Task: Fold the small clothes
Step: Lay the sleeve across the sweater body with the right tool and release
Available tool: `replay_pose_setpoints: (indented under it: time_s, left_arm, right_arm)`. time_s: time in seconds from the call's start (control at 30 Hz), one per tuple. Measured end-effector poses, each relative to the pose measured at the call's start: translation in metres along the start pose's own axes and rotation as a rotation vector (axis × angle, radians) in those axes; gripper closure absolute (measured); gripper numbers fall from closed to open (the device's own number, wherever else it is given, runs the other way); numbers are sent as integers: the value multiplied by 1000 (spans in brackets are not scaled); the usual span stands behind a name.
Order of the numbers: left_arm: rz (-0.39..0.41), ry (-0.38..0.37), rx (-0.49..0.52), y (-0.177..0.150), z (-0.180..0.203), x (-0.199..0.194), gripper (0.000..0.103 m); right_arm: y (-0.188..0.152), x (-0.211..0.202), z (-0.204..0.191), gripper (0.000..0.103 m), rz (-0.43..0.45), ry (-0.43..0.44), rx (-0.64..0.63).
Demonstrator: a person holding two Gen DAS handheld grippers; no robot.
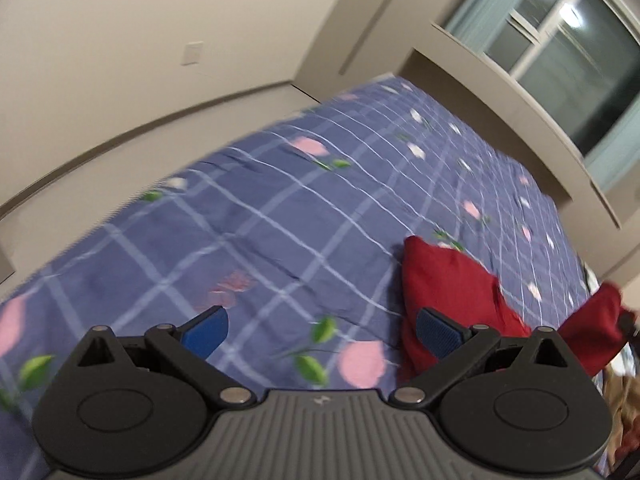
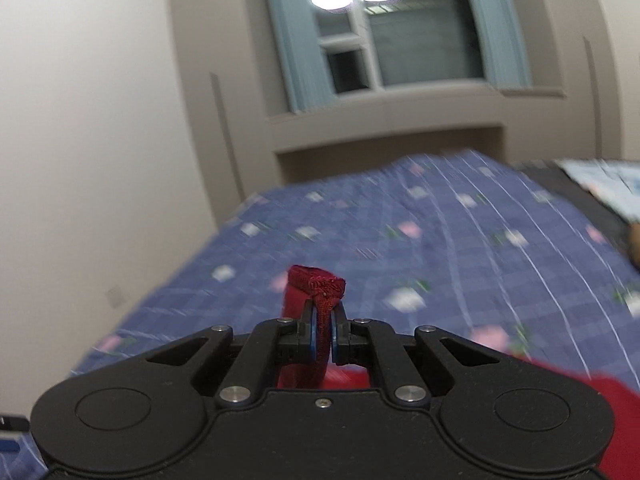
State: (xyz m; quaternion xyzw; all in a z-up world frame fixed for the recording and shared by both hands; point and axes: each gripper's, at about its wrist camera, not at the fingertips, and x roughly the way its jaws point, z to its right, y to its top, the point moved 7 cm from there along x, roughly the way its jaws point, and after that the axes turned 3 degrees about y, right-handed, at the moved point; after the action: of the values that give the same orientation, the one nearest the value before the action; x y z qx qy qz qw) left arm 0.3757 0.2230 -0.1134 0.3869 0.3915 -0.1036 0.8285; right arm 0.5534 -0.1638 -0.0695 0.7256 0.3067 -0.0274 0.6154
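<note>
Left wrist view: garment [image 1: 448, 292] lies on the bed [image 1: 260, 220], right of the left gripper [image 1: 320, 330]; window [image 1: 560, 60] behind the bed, wall to its left. Right wrist view: right gripper [image 2: 325, 330] over the bed, garment edge between its 2 fingers.

Blue checked bedspread [image 1: 280, 208] — pink flowers, beige wall [image 1: 120, 40], curtained window [image 2: 400, 40]

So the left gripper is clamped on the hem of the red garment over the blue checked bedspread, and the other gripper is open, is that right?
Not quite: the sides are swapped. The right wrist view shows the right gripper clamped on the red garment hem over the blue checked bedspread. The left wrist view shows the left gripper open, nothing between its pads.
</note>
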Motion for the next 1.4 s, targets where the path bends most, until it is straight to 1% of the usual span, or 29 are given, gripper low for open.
replay_pose_setpoints:
  time_s: [0.07,0.1,0.27,0.33,0.43,0.47,0.5,0.53,0.57,0.6,0.67,0.73,0.77,0.8,0.83,0.87,0.9,0.93,0.97,1.0,1.07,1.17,1.27,1.3,1.4]
  left_arm:
    - [-19,5,34,-2,14,11,1]
    - [-27,7,53,-3,22,18,1]
    - [-60,24,136,1,46,50,1]
    - [-64,9,162,4,55,63,1]
    - [-71,-25,187,10,63,78,1]
    - [-73,-39,191,12,66,84,1]
    - [-77,-58,199,15,69,90,1]
    - [-84,-79,208,17,72,95,1]
    - [-91,-97,218,19,76,101,1]
    - [-100,-106,231,21,80,108,1]
    - [-112,-120,254,24,86,118,1]
    - [-116,-111,262,27,90,128,3]
    - [-121,-107,263,28,92,132,7]
    - [-130,-105,264,28,95,136,10]
    - [-135,-102,264,28,97,139,12]
    - [-134,-98,265,28,99,141,15]
    - [-133,-98,266,29,101,142,19]
    - [-131,-104,270,29,103,142,21]
    - [-129,-111,274,28,105,142,26]
    - [-129,-114,279,28,107,142,30]
    - [-131,-108,290,27,111,143,37]
    - [-122,-111,299,27,115,139,36]
    - [-94,-119,284,31,117,132,25]
    - [-80,-119,279,33,116,130,22]
    - [-58,-114,282,30,113,123,18]
  right_arm:
    - [-19,5,19,97,-21,-28,39]
    - [-30,-3,26,97,-31,-35,55]
    - [-57,-11,56,94,-78,-61,111]
    - [-66,-18,64,91,-97,-63,124]
    - [-78,-29,70,82,-126,-58,137]
    - [-82,-31,73,74,-137,-52,139]
    - [-84,-32,76,63,-144,-47,141]
    - [-85,-35,78,58,-144,-41,145]
    - [-85,-38,80,45,-140,-36,150]
    - [-84,-40,83,37,-136,-34,156]
    - [-78,-39,91,35,-127,-35,166]
    - [-73,-30,98,35,-145,-48,171]
    - [-73,-23,100,37,-162,-53,168]
    - [-73,-16,100,43,-180,-56,160]
    - [-73,-9,99,47,-198,-56,144]
    - [-75,-2,95,56,-218,-53,122]
    - [-76,3,92,67,-231,-51,100]
    - [-79,7,88,73,-248,-57,69]
    - [-81,10,86,87,-261,-67,41]
    - [-83,12,83,93,-267,-79,9]
    - [-82,11,78,95,-252,-76,-31]
    - [-70,3,79,96,-197,-96,-62]
    - [-54,-7,88,96,-138,-146,-68]
    - [-51,-8,92,96,-133,-156,-71]
    - [-53,-1,99,96,-159,-158,-65]
